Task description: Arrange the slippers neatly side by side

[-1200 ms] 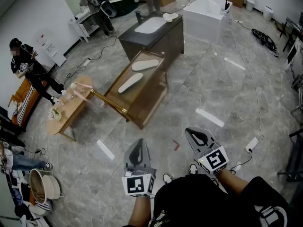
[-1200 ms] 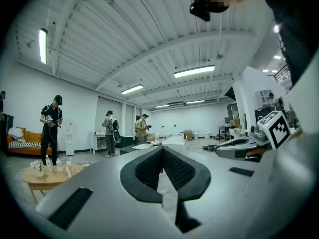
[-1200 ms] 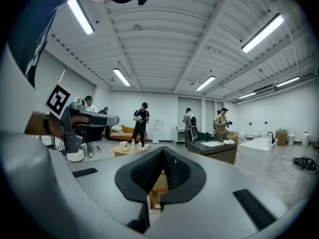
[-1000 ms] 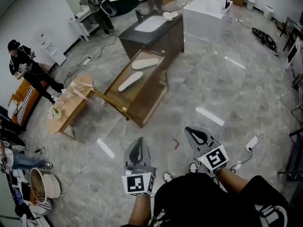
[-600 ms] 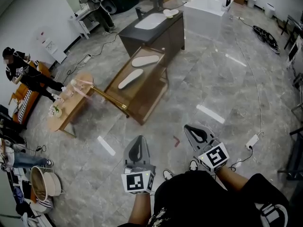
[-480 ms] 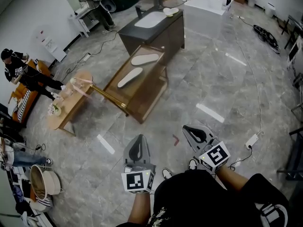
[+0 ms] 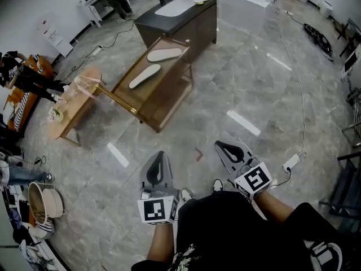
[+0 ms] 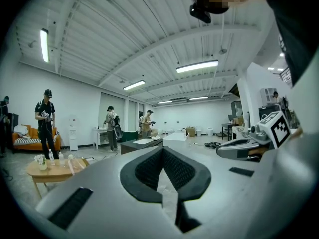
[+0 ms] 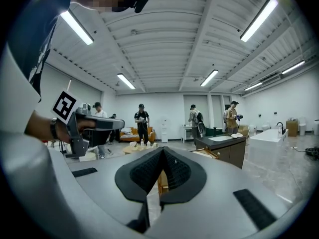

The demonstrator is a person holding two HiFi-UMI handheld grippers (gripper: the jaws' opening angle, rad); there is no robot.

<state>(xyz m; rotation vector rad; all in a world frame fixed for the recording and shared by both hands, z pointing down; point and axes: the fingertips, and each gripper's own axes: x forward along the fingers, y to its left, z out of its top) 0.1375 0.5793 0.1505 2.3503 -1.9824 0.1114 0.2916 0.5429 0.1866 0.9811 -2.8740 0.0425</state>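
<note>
Two white slippers lie apart on a low wooden table [image 7: 169,103] far ahead: one slipper [image 7: 164,54] at the far end, the other [image 7: 144,76] nearer, both angled. My left gripper [image 7: 159,157] and right gripper [image 7: 224,146] are held close to the person's body, well short of the table. Both point roughly level. The left gripper [image 8: 163,149] has its jaws shut with nothing between them. The right gripper [image 9: 162,149] is likewise shut and empty. The slippers do not show clearly in either gripper view.
A dark vanity cabinet [image 7: 186,24] with a white basin stands behind the table, and a white bathtub [image 7: 248,1] beyond it. A round wooden side table [image 7: 67,112] is at the left, with people near it. A power strip [image 7: 291,162] and cable lie on the grey floor.
The table, cabinet and floor have slid up and to the left in the head view as the person moves. Both grippers have stayed shut and empty in front of the body.
</note>
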